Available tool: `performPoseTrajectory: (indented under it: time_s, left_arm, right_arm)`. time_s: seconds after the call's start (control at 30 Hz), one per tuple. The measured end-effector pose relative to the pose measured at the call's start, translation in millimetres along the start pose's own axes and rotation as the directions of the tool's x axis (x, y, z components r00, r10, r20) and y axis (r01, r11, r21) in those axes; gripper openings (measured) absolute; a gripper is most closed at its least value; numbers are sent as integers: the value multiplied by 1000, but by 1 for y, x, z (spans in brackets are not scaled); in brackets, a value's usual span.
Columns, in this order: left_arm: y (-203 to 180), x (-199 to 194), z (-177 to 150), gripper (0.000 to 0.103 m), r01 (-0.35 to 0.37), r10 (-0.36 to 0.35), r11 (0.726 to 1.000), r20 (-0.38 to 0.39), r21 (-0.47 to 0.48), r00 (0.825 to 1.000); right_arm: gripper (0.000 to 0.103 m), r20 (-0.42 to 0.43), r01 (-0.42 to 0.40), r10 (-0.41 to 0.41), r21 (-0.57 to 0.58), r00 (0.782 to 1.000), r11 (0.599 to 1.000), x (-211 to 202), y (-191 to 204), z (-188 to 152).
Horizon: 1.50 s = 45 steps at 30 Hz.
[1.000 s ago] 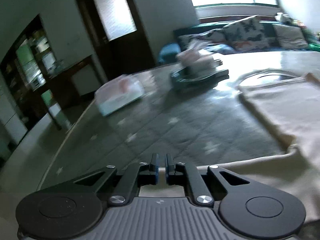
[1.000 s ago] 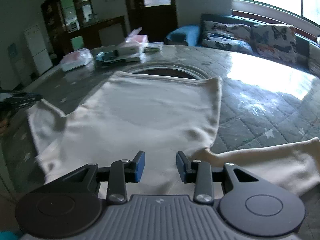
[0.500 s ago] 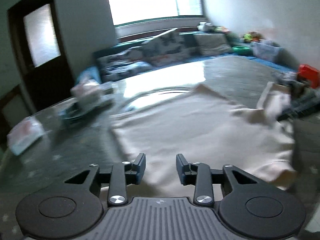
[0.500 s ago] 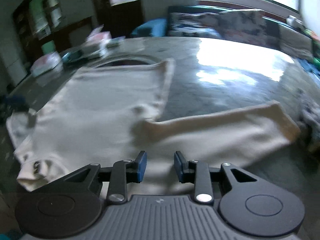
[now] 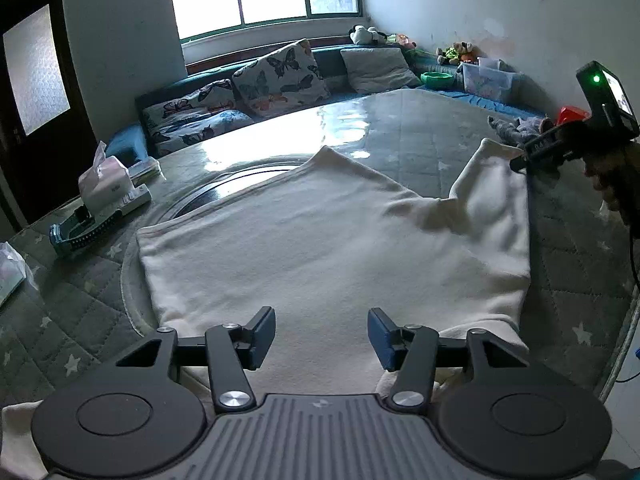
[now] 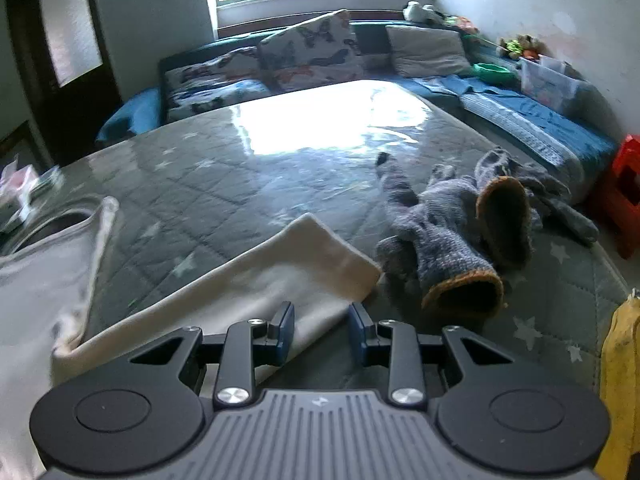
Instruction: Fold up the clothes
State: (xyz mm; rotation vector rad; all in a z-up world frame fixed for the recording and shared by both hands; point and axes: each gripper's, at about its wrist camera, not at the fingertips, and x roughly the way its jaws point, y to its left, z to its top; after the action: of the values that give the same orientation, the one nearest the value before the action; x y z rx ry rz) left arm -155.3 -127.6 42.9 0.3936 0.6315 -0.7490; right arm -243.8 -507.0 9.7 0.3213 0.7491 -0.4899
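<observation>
A cream sweater (image 5: 320,236) lies flat ahead of the wide-apart left gripper (image 5: 321,332), one sleeve (image 6: 256,280) outstretched between the narrower-gapped right gripper (image 6: 320,330), unfolded.

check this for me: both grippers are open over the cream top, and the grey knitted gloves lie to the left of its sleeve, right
Not quite. In the right wrist view the grey knitted gloves lie to the right of the sleeve, not the left. The rest holds: the left gripper and right gripper are both open over the cream top.
</observation>
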Motion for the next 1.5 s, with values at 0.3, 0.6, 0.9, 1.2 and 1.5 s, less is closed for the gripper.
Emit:
performPoseTrajectory:
  time_s: [0.3, 0.6, 0.9, 1.2, 1.5]
  left_arm:
    - [-1, -2, 0, 60, 1, -1, 1000, -4, -8, 1000]
    - [-6, 1, 4, 66, 8, -8, 1000, -16, -26, 1000]
    - [-35, 20, 10, 69, 63, -62, 998, -43, 20, 997]
    - [-43, 19, 7, 69, 88, -87, 996, -40, 21, 995]
    - [-10, -6, -13, 70, 14, -16, 999, -27, -53, 1000]
  right_arm:
    - [21, 69, 58, -63, 79, 996, 995, 10, -9, 1]
    - [7, 93, 26, -32, 65, 995, 998, 10, -12, 3]
    - [6, 211, -87, 77, 37, 974, 996, -61, -15, 13]
    - [6, 266, -254, 265, -76, 927, 964, -133, 23, 31]
    - [6, 185, -466, 516, -257, 836, 847, -172, 112, 29]
